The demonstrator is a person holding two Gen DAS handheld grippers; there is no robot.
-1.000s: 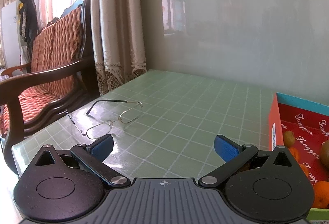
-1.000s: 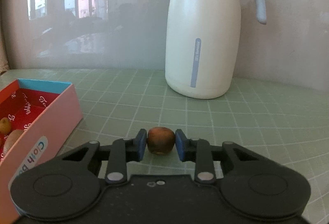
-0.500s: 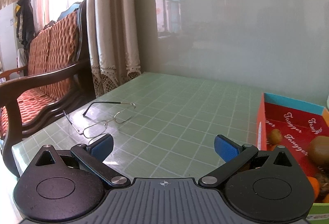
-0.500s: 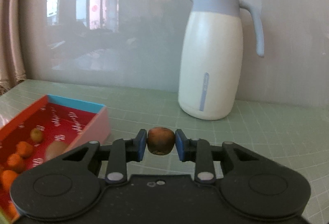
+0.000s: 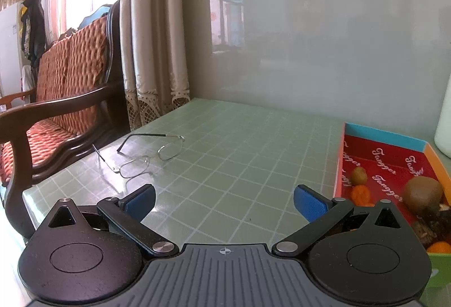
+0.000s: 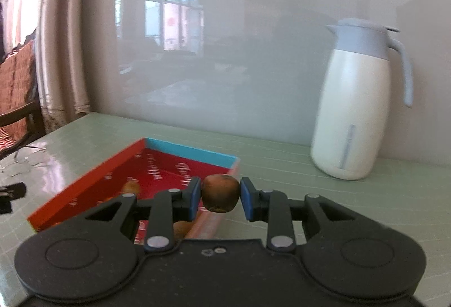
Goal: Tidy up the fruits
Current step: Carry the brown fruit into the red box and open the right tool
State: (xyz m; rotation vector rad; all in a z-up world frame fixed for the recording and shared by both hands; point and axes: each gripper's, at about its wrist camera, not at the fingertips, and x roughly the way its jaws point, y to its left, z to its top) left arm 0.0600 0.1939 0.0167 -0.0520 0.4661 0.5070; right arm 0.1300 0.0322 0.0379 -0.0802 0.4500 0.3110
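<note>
The green gridded worktop (image 5: 239,166) carried a shallow red box (image 6: 84,183) with a blue far wall, and the right gripper (image 6: 220,198) was clenched on a small brown fruit (image 6: 220,197), held in the air above the near right corner of that box, both blue pads pressing its sides. The step in hand looked like dropping this fruit in with the others, and doing it well probably meant carrying it further left over the red floor, clear of the wall, then lowering it before letting go, since a round fruit released high would likely bounce or roll. A bare patch of floor toward the far end seemed the safest landing spot; the near end was crowded. In the left wrist view the box lay at the right, holding a large brown fruit (image 5: 422,193), a small greenish-brown one (image 5: 358,175), an orange one (image 5: 360,193) and some dark pieces (image 5: 434,222) toward the near end. The left gripper (image 5: 224,198) was released, its jaws spread wide over bare worktop with nothing between them, just left of the box. A tall white jug (image 6: 352,109) with a grey lid stood well to the right of the box near the wall, out of the path. A pair of wire spectacles (image 5: 146,155) lay near the left edge of the worktop, well apart from the box, and a wooden bench with red cushions (image 5: 64,98) stood beyond that edge beside a curtain (image 5: 152,39). Nothing blocked the way except the box's own wall.
</note>
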